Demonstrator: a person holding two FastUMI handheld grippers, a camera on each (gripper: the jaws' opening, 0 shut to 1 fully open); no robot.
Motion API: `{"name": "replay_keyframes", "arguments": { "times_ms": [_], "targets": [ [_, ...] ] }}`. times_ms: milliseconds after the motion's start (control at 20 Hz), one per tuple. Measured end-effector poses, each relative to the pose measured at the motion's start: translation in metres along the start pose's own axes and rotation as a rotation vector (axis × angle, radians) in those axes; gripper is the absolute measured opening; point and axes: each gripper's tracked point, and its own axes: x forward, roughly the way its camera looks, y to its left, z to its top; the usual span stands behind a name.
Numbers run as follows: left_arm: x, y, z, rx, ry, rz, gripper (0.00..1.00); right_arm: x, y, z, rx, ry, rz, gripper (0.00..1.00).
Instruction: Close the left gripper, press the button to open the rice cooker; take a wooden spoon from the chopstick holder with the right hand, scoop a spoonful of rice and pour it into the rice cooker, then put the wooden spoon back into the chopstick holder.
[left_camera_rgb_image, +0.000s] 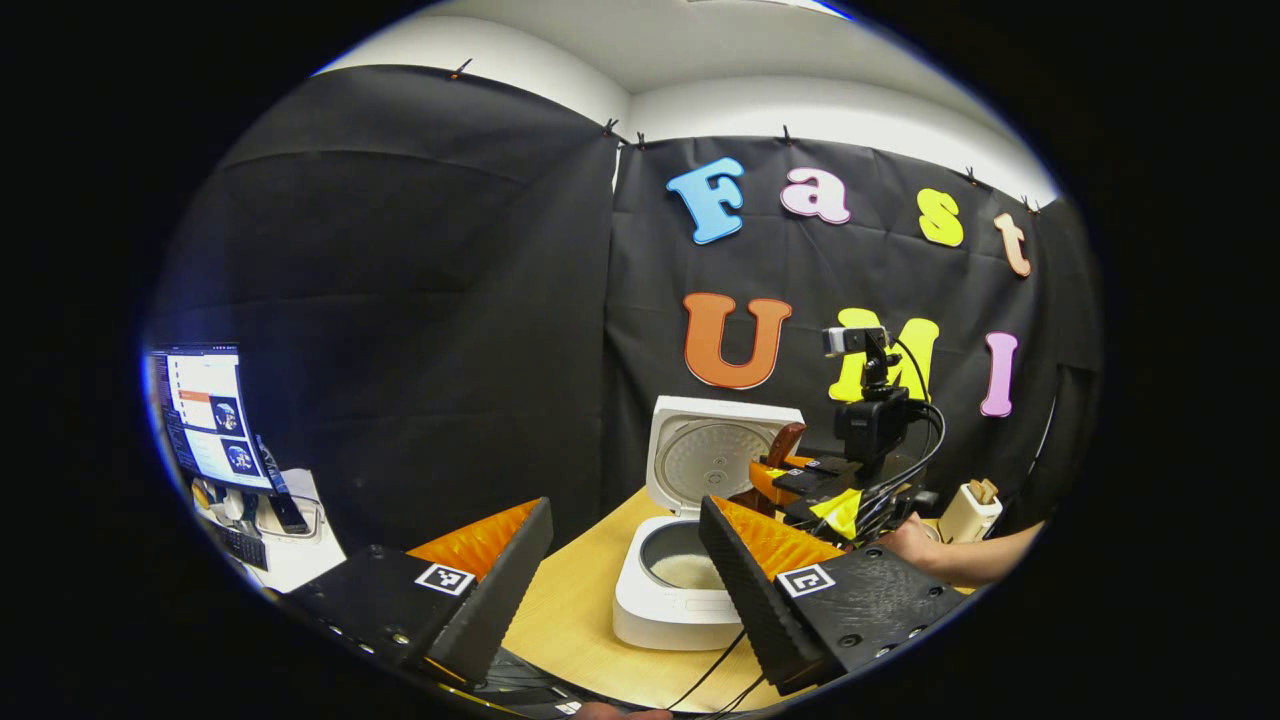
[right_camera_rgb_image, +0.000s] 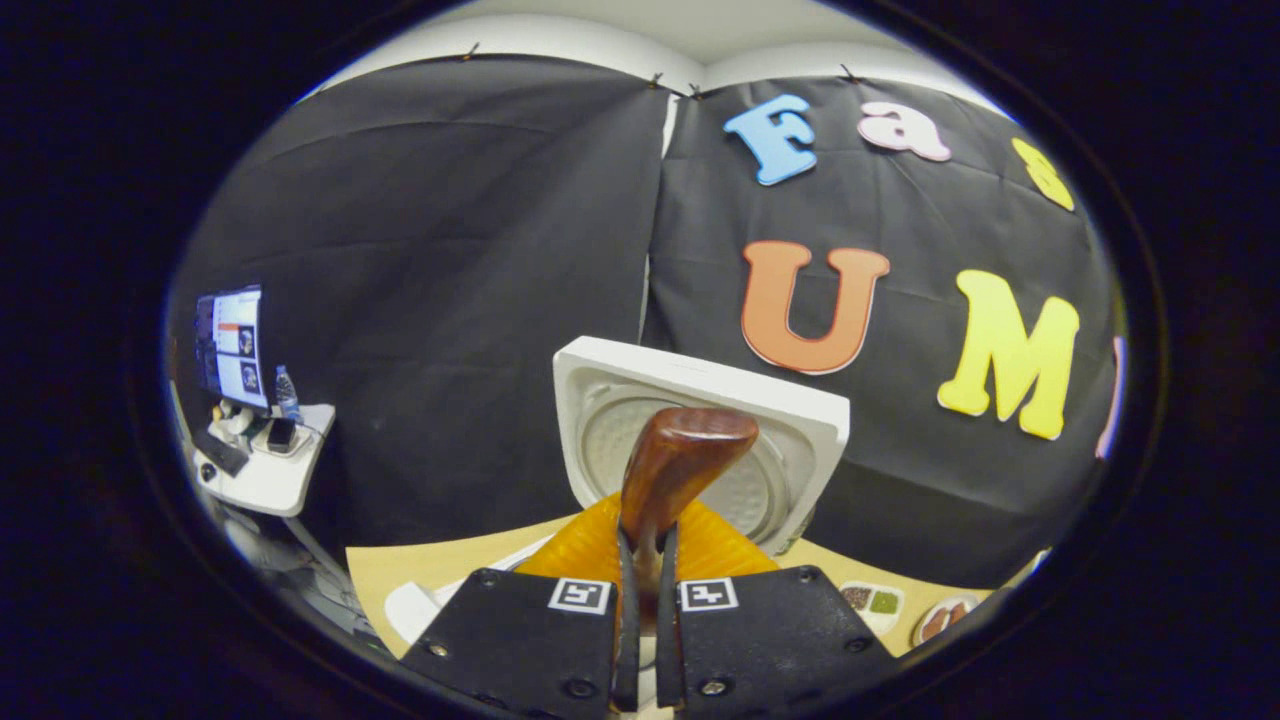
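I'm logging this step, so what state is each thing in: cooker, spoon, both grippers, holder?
Cooker: open, lid upright, white rice in the pot.
Spoon: held upright by the right gripper, bowl in front of the lid.
Right gripper: shut on the spoon's handle.
Left gripper: open, fingers wide apart, holding nothing.
Holder: upright on the table, utensils inside.

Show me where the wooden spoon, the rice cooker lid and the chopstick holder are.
wooden spoon (right_camera_rgb_image: 685, 450): right gripper view, on its bowl.
rice cooker lid (left_camera_rgb_image: 715, 455): left gripper view, on its inner plate.
chopstick holder (left_camera_rgb_image: 968, 515): left gripper view, on its wall.
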Motion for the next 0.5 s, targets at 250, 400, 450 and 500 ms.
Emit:
{"name": "replay_keyframes", "arguments": {
  "times_ms": [250,400,450,500],
  "targets": [
    [-0.002,0.000,0.000,-0.001,-0.004,0.000,0.94,-0.005,0.010,0.010,-0.082,-0.049,0.027,0.12],
    [-0.003,-0.002,0.001,-0.003,-0.010,0.000,0.94,-0.008,0.012,0.013,-0.097,-0.057,0.037,0.12],
    [-0.003,-0.001,0.002,-0.005,-0.010,0.002,0.94,-0.008,0.011,0.013,-0.091,-0.059,0.040,0.12],
    [-0.004,0.000,0.001,-0.006,-0.010,0.003,0.94,-0.010,0.010,0.014,-0.081,-0.061,0.040,0.12]
  ]
}}
